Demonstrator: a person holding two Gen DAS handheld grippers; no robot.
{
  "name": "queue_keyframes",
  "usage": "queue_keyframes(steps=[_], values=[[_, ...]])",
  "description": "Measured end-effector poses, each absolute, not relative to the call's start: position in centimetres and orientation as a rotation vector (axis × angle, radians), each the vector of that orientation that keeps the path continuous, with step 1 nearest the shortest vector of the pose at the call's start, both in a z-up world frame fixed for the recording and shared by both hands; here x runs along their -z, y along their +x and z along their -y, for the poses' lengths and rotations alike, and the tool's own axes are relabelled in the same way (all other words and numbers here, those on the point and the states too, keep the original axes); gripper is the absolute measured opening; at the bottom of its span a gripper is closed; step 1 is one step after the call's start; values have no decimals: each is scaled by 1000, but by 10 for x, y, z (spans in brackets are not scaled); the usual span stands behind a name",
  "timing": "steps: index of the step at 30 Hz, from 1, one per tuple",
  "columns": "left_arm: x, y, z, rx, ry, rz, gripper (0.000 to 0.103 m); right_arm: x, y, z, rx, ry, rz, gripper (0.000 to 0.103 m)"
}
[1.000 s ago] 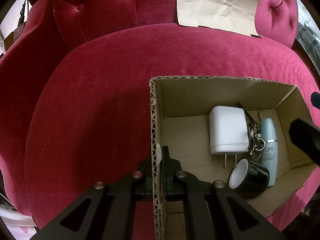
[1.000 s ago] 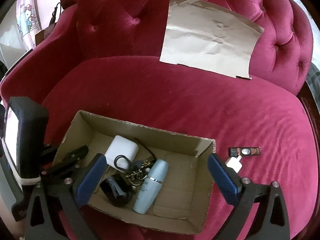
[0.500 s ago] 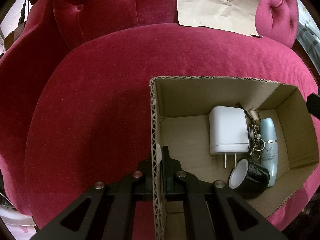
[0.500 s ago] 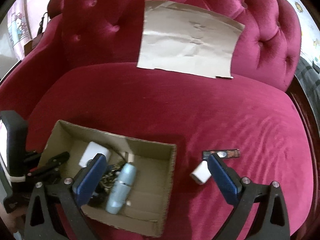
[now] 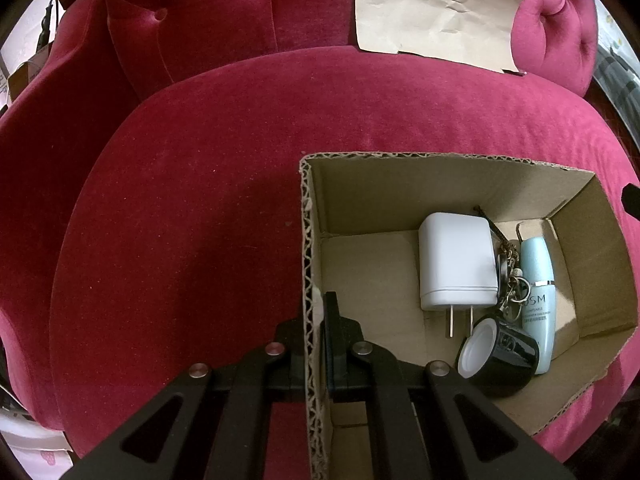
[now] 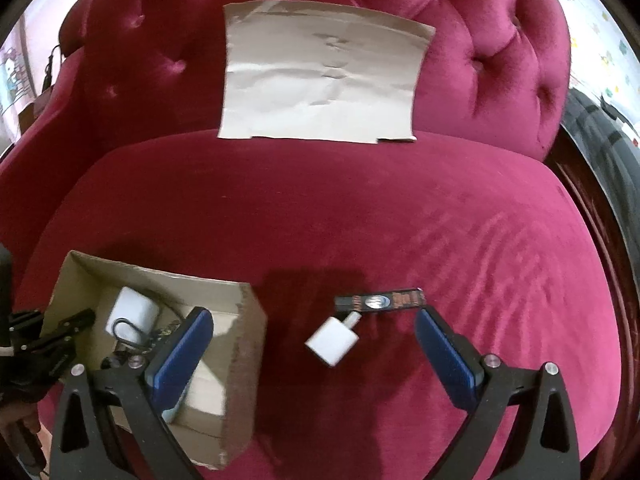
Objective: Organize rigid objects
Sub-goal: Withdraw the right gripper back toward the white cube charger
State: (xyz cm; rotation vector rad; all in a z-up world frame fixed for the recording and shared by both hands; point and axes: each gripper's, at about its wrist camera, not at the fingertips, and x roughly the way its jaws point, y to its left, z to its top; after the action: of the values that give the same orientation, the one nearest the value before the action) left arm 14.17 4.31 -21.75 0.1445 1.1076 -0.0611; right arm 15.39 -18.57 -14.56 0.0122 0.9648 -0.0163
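My left gripper point(image 5: 316, 320) pinches the cardboard box point(image 5: 440, 188) wall; right gripper point(image 6: 314, 344), wide, should straddle the small white charger point(image 6: 331, 340) squarely

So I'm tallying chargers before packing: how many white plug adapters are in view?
2: a large white adapter in the cardboard box, and a small white adapter on the sofa seat outside it.

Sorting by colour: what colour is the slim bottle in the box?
Pale blue bottle with a silver band; the left wrist view shows it best.
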Motion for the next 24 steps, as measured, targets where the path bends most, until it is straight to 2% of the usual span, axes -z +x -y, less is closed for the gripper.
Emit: queue_keyframes(steps=[24], values=[[217,141,-44,57,149,-1107,5,187,148,230,15,-24,-1013,103]])
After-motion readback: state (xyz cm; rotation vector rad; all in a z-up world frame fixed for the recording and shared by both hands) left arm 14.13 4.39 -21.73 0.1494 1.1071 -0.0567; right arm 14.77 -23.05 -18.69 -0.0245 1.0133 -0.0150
